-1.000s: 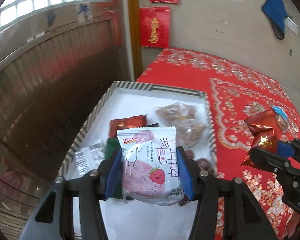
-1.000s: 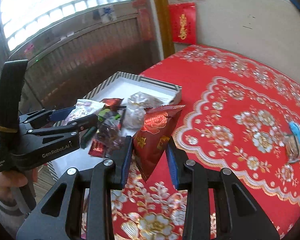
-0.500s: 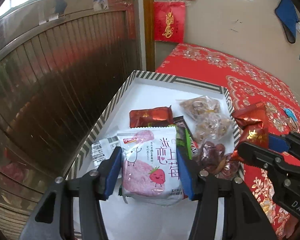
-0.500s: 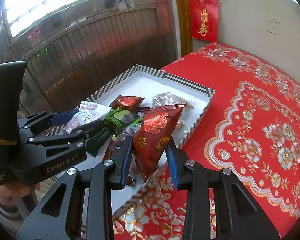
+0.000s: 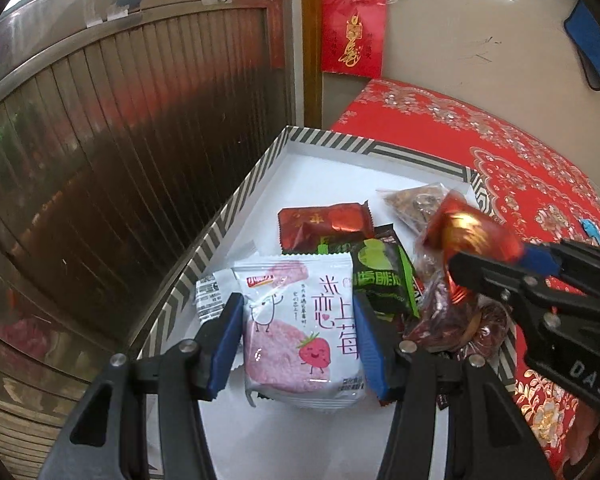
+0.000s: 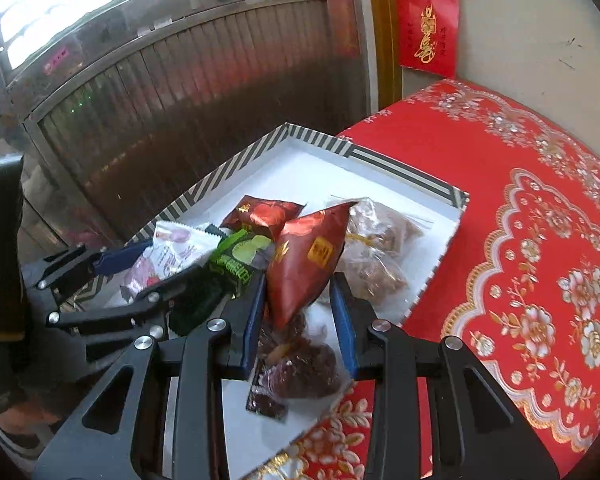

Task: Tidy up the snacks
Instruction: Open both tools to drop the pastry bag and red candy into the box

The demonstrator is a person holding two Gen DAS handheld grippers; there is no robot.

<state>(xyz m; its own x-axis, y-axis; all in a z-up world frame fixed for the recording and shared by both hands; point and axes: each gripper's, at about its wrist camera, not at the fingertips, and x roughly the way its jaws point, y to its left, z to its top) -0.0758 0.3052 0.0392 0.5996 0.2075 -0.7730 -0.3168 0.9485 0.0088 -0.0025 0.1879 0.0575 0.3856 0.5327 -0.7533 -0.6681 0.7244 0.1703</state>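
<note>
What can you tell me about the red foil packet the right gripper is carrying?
The red foil packet is a glossy, puffed pillow-style pouch with a rose print and a small gold square label. It is pinched near its lower end between the blue pads of the right gripper, with its crimped top corner pointing up and to the right. It hangs above the striped box, over the bagged snacks inside, apparently not resting on them. In the left wrist view it shows blurred.

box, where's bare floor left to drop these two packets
Free: the white far end of the box, between the striped rim and the dark red packet, and the near left corner. Crowded: the middle and right side, piled with bags.
</note>
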